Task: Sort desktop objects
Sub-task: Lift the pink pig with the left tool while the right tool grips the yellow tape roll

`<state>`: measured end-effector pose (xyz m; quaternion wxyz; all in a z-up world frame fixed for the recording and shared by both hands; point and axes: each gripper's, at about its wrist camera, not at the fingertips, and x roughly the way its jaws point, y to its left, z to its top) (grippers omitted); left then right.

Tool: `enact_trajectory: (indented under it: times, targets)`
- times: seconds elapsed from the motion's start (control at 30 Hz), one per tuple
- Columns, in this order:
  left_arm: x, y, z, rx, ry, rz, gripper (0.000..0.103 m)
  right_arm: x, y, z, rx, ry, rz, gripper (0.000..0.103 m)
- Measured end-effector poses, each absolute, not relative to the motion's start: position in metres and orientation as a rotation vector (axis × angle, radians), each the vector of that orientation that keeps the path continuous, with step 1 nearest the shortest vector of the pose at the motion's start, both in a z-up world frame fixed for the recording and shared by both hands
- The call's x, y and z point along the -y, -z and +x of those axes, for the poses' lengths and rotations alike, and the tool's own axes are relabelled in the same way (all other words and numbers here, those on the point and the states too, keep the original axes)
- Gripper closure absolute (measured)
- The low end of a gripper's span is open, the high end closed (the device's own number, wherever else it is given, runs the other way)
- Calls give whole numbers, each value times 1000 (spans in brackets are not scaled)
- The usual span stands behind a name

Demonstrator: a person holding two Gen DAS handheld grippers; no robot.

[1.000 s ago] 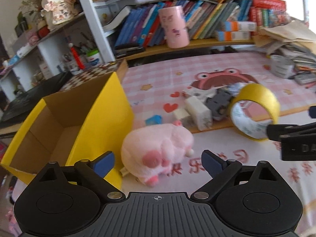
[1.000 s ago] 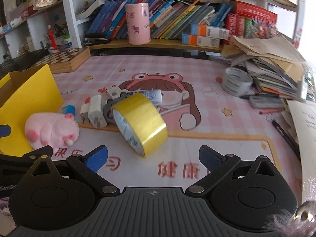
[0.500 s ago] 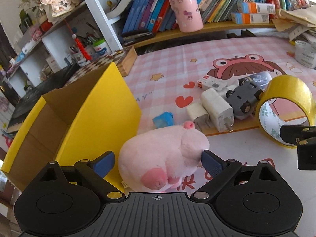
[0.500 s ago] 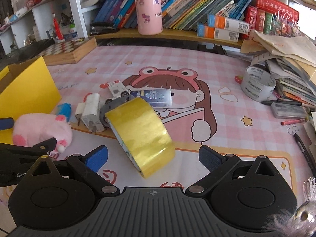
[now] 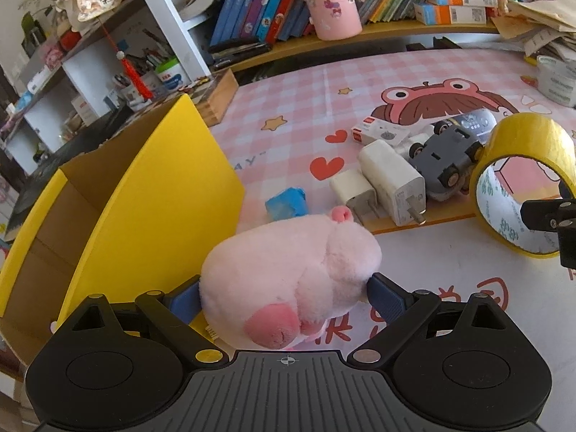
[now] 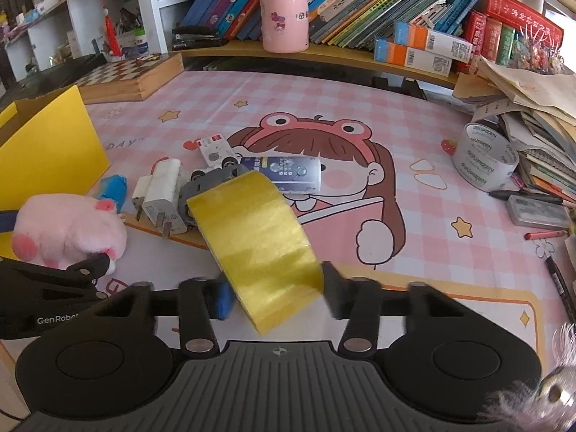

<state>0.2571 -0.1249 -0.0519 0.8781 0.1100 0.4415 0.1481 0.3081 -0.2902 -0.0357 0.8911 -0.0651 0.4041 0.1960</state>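
A pink plush pig [image 5: 288, 273] lies on the desk mat beside a yellow cardboard box [image 5: 144, 216]. My left gripper [image 5: 284, 295] has its blue pads against both sides of the pig. It also shows in the right wrist view [image 6: 68, 230]. A yellow tape roll [image 6: 255, 237] stands on its edge between the fingers of my right gripper [image 6: 275, 291], whose pads touch both its sides. The roll also shows in the left wrist view [image 5: 522, 180]. White chargers [image 5: 388, 180], a grey toy car [image 5: 446, 154] and a blue eraser [image 5: 286, 203] lie between them.
A grey tape roll [image 6: 484, 158] and pens [image 6: 532, 198] lie at the right by a paper stack. A chessboard box [image 6: 126, 75] and a pink cup [image 6: 284, 10] stand at the back under a bookshelf. A white card box [image 6: 216, 149] lies mid-mat.
Both grippers moved forward over their objects and closed: the left around the plush pig, the right around the yellow tape roll.
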Motion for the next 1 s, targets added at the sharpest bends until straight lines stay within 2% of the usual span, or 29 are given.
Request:
enact_trajectory:
  times: [0.23,0.4,0.5,1.0]
  targets:
    - [124,42,247,-921,-252,190,20,299,26,299,-793,-402,-118,64]
    - [133,30,230,-952,-109,53,21,309,20,290,-793,-393,-104,73]
    - [148,29,223,-942,-45,96,21,319,20,286,-811,-377,-94,76]
    - [149,22,206,-915,-71,29,21,350,15,267,-804,-325,-45,78]
